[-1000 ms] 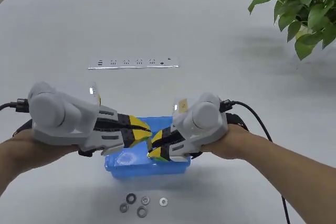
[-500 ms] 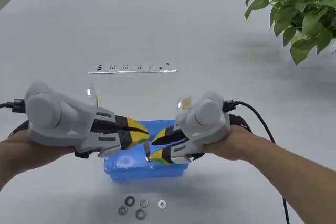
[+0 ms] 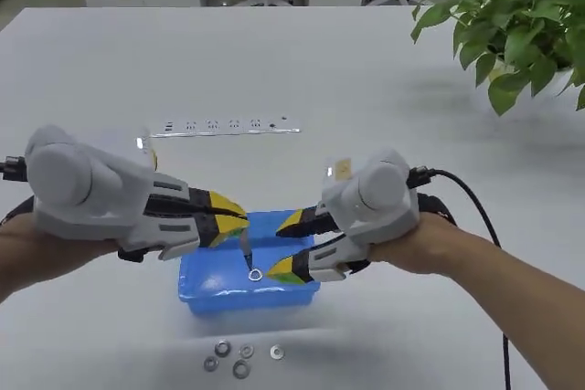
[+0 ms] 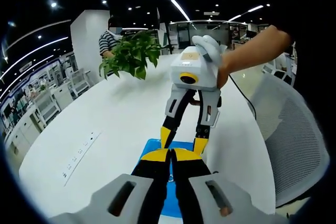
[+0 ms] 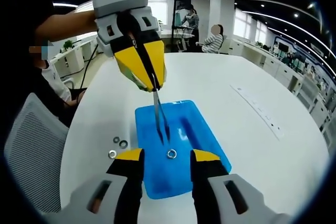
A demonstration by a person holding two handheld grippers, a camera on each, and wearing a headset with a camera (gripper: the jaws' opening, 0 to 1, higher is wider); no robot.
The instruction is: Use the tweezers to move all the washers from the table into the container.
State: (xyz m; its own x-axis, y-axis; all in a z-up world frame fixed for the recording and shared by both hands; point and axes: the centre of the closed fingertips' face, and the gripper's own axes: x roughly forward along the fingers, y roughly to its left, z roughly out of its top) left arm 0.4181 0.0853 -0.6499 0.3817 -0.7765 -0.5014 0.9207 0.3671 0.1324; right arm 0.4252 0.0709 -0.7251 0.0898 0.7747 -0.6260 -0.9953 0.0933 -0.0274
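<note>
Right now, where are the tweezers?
In the head view the tweezers hang from the left gripper, shut on them, tips down over the blue container, close to a washer inside it.

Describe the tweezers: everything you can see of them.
The tweezers are slim, silvery and metal-looking, with two thin prongs slightly apart at the tips. The left gripper clamps their upper end. The prongs point down over the blue container, tips just short of a washer lying in it.
</note>
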